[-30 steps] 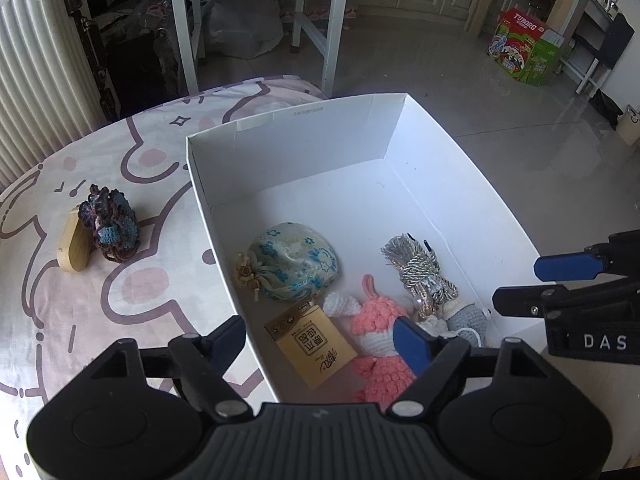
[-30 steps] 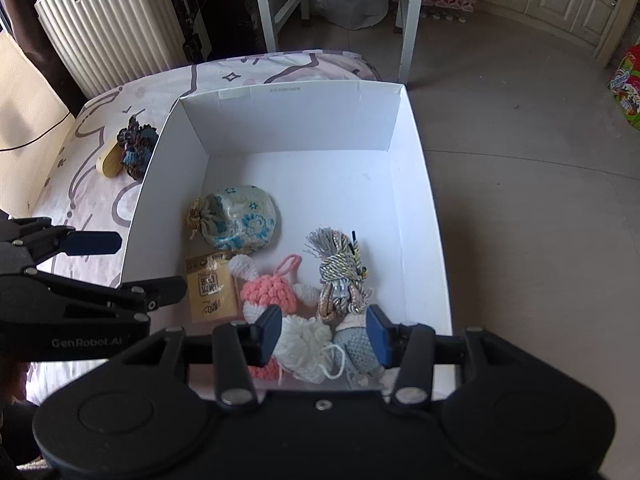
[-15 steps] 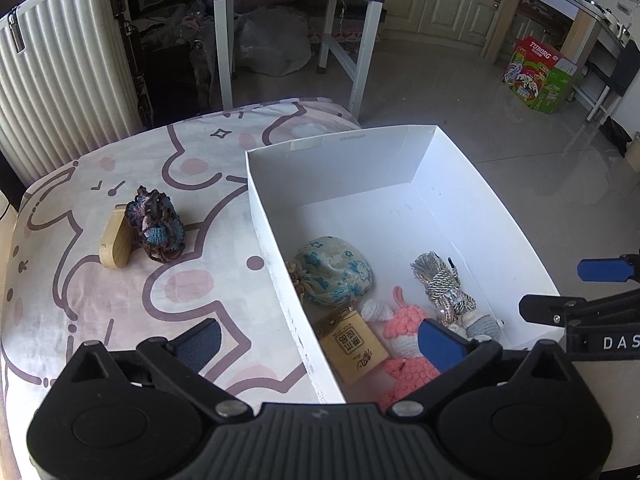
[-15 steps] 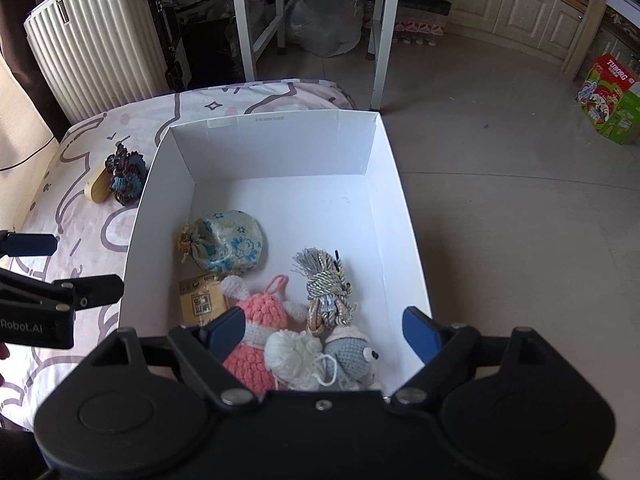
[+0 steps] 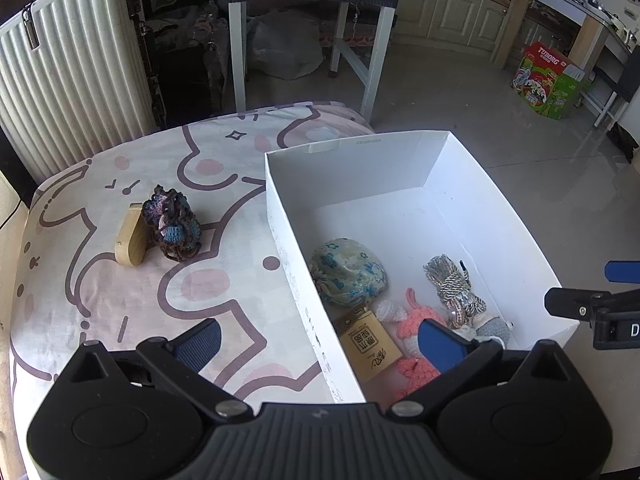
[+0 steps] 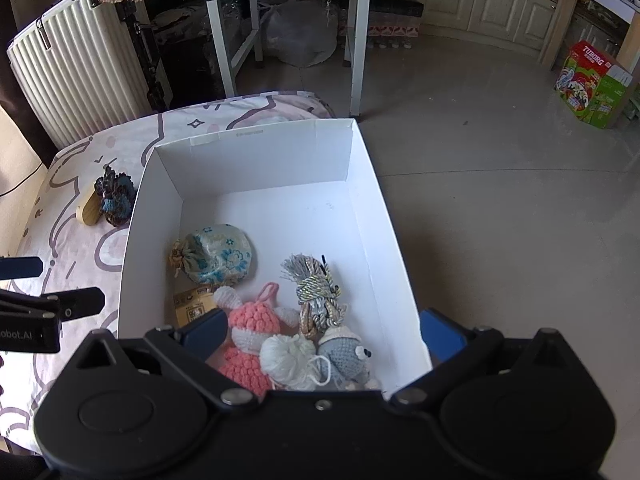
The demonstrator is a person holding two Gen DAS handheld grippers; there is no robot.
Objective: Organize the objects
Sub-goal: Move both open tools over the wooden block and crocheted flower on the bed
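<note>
On table (image 5: pixel 100 300), w/ patterned cloth, white box (image 5: pixel 492 200) sits at right edge, open top. Box contents, near end: floral pouch (image 6: pixel 218 254), tan packet (image 5: pixel 367 342) just beside it, pink crochet toy (image 6: pixel 250 320), white pompom (image 6: pixel 286 358), grey crochet toy (image 6: pixel 346 356), rope tassel (image 6: pixel 316 292); toys and pompom touch each other. Far half of box bare. Outside box, to its left on cloth: dark crochet item (image 5: pixel 174 224) leaning against wood block (image 5: pixel 131 236), well apart from both grippers. L gripper (image 5: pixel 316 344): jaws fully spread, have just been opening, nothing between pads; it straddles box's left wall, one finger over cloth, other over box interior. R gripper (image 6: pixel 324 334): jaws fully spread, have just been opening, grips nothing; pompom and toys lie below gap, pads clear of them.
</note>
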